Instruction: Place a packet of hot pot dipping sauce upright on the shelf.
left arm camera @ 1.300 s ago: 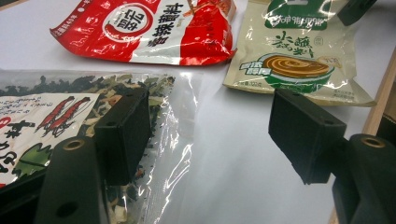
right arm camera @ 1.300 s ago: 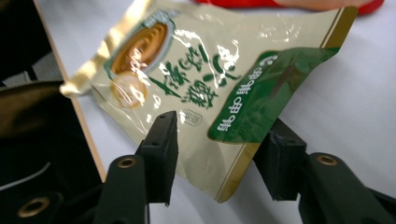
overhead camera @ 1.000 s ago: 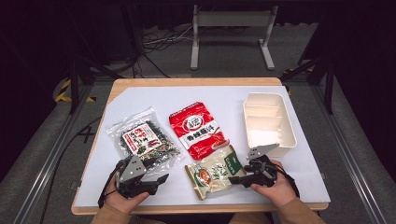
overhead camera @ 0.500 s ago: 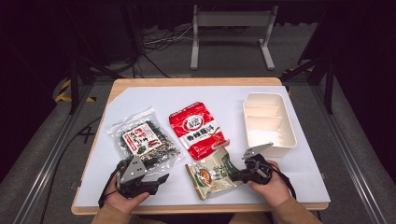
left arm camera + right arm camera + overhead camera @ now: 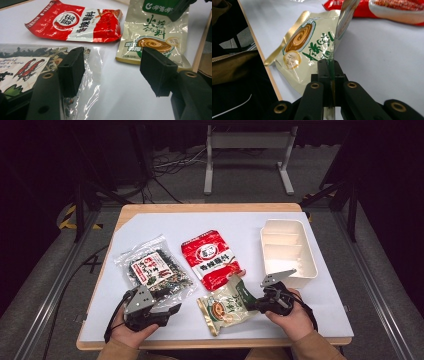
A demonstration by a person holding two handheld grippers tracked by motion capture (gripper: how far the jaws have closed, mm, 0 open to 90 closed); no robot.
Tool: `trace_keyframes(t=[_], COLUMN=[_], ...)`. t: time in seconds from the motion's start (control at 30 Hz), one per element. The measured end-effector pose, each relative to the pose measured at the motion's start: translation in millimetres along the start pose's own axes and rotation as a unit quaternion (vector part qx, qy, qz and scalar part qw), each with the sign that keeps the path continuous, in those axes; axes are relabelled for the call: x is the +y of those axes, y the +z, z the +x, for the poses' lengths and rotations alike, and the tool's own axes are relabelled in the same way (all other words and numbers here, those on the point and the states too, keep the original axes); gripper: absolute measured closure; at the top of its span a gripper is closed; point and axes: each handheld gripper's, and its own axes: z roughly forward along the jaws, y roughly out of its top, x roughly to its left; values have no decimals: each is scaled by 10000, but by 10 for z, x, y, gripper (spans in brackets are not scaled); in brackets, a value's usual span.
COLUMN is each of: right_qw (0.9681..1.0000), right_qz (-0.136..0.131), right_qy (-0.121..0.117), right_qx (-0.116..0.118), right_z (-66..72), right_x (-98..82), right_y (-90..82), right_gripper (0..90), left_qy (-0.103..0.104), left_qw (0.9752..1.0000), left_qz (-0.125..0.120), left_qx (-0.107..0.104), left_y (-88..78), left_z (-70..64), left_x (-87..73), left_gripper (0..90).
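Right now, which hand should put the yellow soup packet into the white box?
Right. The right gripper is already shut on the yellow packet, beside the white box. The left gripper is open by the seaweed bag.

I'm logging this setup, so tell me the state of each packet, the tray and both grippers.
Green sauce packet: edge pinched, partly lifted.
Red packet: flat, sealed.
Seaweed bag: flat, untouched.
White tray: empty.
Left gripper: open, nothing between.
Right gripper: just closed on the sauce packet.
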Motion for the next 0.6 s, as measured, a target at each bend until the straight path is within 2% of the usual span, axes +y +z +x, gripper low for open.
trace_keyframes(t=[0.13,0.37,0.6], right_qw=[9998,9989,9961], right_qz=[-128,-185,-190], right_qy=[-127,-427,-824], right_qx=[9,-94,-244], right_z=[65,207,342], right_x=[76,240,378], right_y=[-77,-216,-367], right_gripper=[897,898,898], left_qy=[-115,-69,-33], left_qw=[9999,9999,10000], left_qz=[-69,-72,-81], left_qx=[29,-25,-38], left_y=[-22,-23,-29], left_z=[8,-1,-1], left_x=[5,15,18], left_gripper=[348,349,343])
